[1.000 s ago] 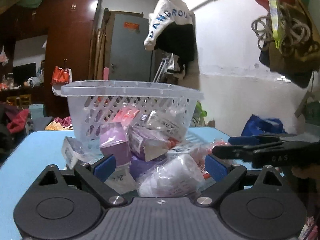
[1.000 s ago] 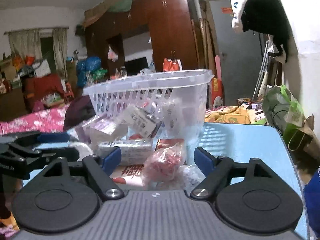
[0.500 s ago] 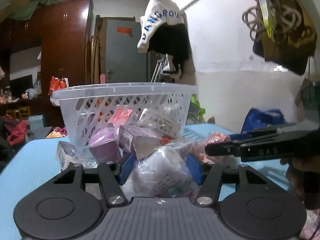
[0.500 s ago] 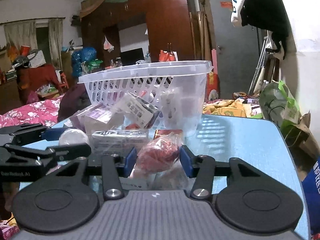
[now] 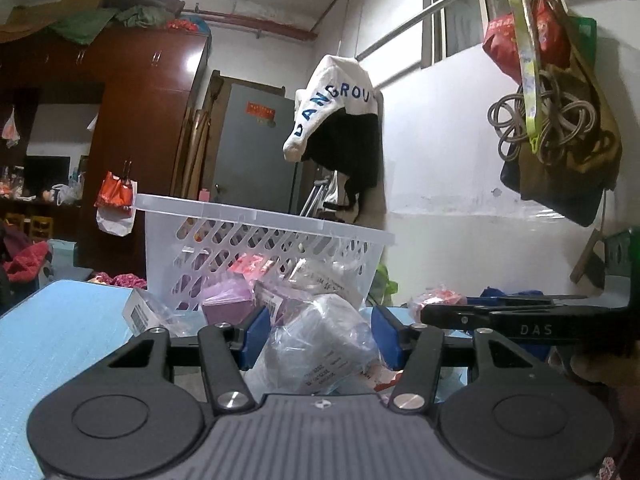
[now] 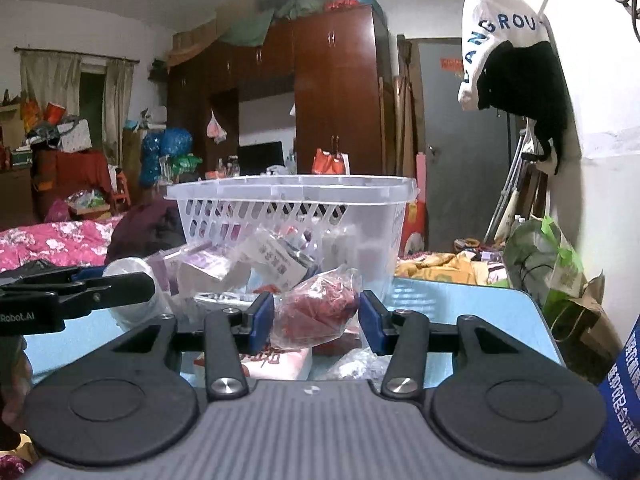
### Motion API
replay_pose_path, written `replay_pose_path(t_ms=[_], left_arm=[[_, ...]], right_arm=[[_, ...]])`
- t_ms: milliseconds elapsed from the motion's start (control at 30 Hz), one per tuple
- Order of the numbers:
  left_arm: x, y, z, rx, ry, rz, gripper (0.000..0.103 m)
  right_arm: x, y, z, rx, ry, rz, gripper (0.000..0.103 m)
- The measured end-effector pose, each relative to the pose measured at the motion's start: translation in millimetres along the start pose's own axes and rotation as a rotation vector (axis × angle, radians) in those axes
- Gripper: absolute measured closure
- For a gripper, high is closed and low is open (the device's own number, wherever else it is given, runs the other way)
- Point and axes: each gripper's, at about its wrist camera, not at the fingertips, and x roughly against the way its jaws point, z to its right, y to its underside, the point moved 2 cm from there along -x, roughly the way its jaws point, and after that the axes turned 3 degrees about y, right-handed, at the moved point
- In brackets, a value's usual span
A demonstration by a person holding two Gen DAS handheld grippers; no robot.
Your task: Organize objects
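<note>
Lifting for the basket (image 6: pixel 292 192) at frame centre, a clear bag (image 5: pixel 320 340) is clamped by the left gripper (image 5: pixel 318 336), a red bag (image 6: pixel 316 312) by the right gripper (image 6: pixel 316 320).

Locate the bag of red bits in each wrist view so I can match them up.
Left wrist: bag of red bits at right of centre, behind the right gripper.
Right wrist: centre, between the right gripper's pads.
Shared landmark: the white basket behind it.

Left claw (image 5: pixel 318 334) clamped on clear bag; right claw (image 6: pixel 316 320) clamped on red bag
</note>
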Motion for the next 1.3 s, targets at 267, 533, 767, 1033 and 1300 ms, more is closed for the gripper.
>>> replay_pose_path(t_ms=[267, 533, 767, 1033, 1300], left_arm=[[10, -6, -9, 0.056, 0.019, 0.027, 0.046], [18, -12, -14, 0.091, 0.047, 0.049, 0.054], [14, -14, -22, 0.107, 0.06, 0.017, 0.068], [12, 3, -13, -0.044, -0.06, -0.048, 0.038], [5, 15, -15, -0.044, -0.048, -0.155, 0.019]], right_arm=[[5, -1, 2, -0.016, 0.0, 0.059, 0.053], [6, -1, 4, -0.022, 0.011, 0.074, 0.053], [7, -1, 2, -0.027, 0.018, 0.081, 0.053], [11, 2, 7, -0.048, 0.021, 0.09, 0.053], [12, 2, 8, -0.056, 0.021, 0.092, 0.053]])
